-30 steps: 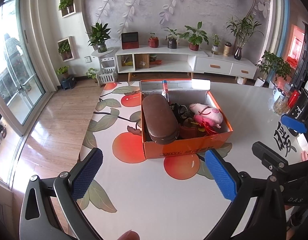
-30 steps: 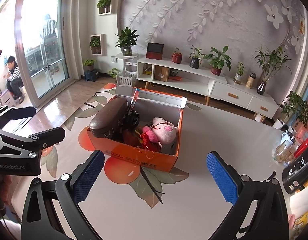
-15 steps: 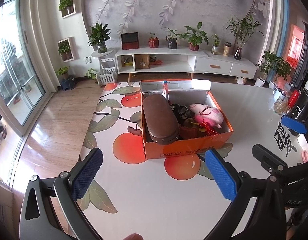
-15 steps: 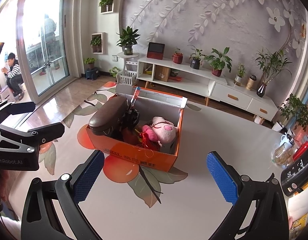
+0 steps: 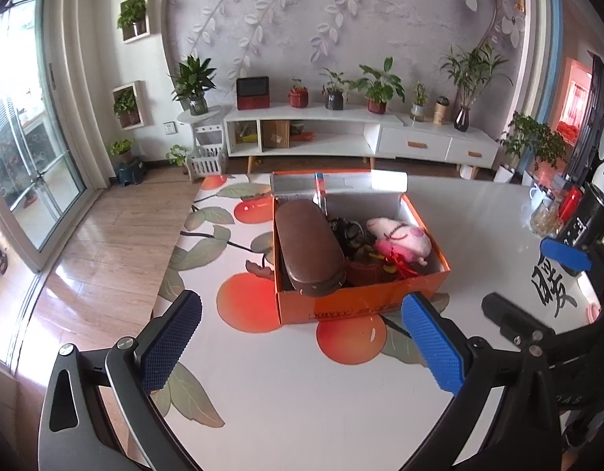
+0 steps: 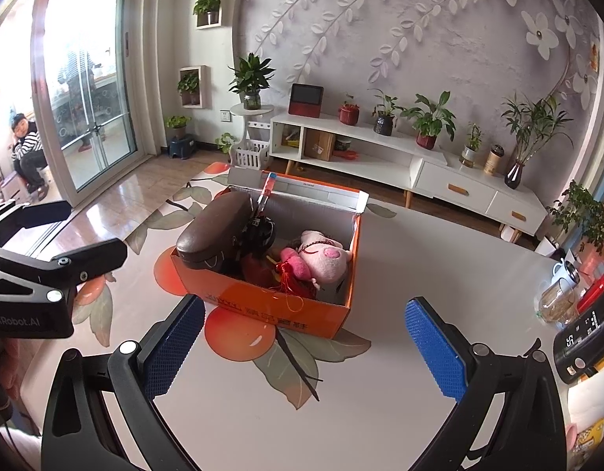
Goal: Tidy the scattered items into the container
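An orange cardboard box stands on the fruit-print table, lid flap folded back. Inside lie a brown glasses case, a pink plush pig, a dark round item, a red tasselled ornament and an upright pen. My left gripper hangs open in front of the box, nothing between its blue pads. My right gripper is open too, empty, just short of the box's near wall. Each gripper shows at the edge of the other's view.
At the table's right edge stand a glass jar, a red bottle and a black appliance. A white TV cabinet with potted plants lines the far wall. A person sits beyond the glass door at left.
Both views have shifted only slightly; the right gripper has edged a little nearer the box. Both grippers stay open and empty, and the box contents have not moved.
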The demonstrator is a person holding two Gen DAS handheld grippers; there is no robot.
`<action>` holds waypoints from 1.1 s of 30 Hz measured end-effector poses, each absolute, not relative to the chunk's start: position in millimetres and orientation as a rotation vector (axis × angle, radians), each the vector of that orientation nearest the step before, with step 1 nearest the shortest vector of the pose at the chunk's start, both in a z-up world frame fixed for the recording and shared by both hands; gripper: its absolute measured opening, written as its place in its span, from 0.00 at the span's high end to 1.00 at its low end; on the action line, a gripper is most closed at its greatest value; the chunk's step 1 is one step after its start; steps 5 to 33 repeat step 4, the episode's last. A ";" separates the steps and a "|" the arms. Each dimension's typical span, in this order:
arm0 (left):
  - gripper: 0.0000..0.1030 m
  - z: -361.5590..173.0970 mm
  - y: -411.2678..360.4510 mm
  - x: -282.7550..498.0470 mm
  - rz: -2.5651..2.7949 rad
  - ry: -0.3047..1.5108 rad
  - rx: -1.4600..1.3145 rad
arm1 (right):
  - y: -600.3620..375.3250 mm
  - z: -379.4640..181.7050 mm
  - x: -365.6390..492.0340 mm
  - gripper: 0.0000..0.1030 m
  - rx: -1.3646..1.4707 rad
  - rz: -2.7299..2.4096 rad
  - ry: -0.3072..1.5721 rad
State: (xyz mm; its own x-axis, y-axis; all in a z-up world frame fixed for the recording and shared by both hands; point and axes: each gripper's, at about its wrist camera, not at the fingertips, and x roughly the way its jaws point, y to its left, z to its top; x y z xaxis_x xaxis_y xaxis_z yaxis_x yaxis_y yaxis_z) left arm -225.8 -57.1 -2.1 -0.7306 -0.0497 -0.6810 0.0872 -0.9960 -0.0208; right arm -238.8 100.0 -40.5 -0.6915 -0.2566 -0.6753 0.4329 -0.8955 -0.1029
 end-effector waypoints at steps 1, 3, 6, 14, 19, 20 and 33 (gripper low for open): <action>0.00 -1.5 -57.3 -225.9 -2.851 0.072 1.113 | 99.8 -41.2 -239.0 0.00 0.969 -2.560 0.360; 0.00 -2.2 -56.1 -227.1 -2.849 0.061 1.123 | 99.5 -42.6 -239.2 0.00 0.971 -2.559 0.359; 0.00 -2.5 -55.8 -227.5 -2.845 0.056 1.124 | 99.4 -43.0 -239.2 0.00 0.972 -2.559 0.359; 0.00 -2.5 -55.8 -227.5 -2.845 0.056 1.124 | 99.4 -43.0 -239.2 0.00 0.972 -2.559 0.359; 0.00 -2.5 -55.8 -227.5 -2.845 0.056 1.124 | 99.4 -43.0 -239.2 0.00 0.972 -2.559 0.359; 0.00 -2.5 -55.8 -227.5 -2.845 0.056 1.124 | 99.4 -43.0 -239.2 0.00 0.972 -2.559 0.359; 0.00 -2.5 -55.8 -227.5 -2.845 0.056 1.124 | 99.4 -43.0 -239.2 0.00 0.972 -2.559 0.359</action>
